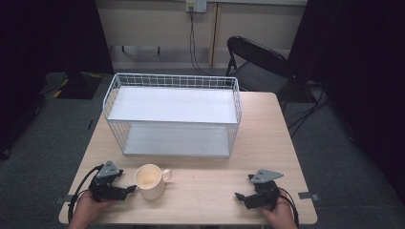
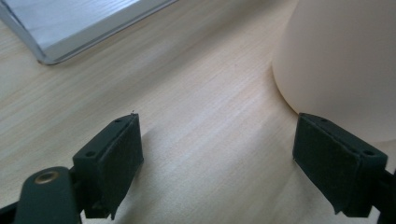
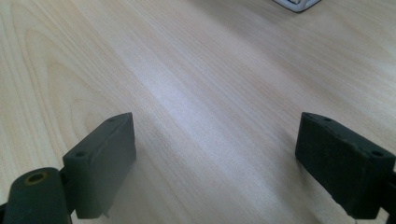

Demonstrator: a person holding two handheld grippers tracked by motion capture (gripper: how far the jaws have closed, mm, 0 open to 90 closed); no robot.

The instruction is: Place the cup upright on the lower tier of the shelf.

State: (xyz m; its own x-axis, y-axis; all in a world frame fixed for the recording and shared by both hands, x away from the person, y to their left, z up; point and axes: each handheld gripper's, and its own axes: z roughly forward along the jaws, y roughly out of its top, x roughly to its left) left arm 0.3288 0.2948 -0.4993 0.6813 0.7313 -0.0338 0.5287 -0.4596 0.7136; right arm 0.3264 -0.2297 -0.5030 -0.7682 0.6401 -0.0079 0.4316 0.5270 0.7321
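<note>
Left tongs [image 1: 130,190], spread, flank the cup [image 1: 150,181] for a side grasp; right tongs [image 1: 241,196] rest spread on the counter [image 1: 210,176].

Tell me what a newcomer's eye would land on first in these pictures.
The white wire rack with two shelves dominates the far half of the wooden table. Next comes the cream mug, upright near the front edge, handle pointing right. The left gripper sits right beside it with open jaws, while the right gripper rests open on bare wood at the front right.
</note>
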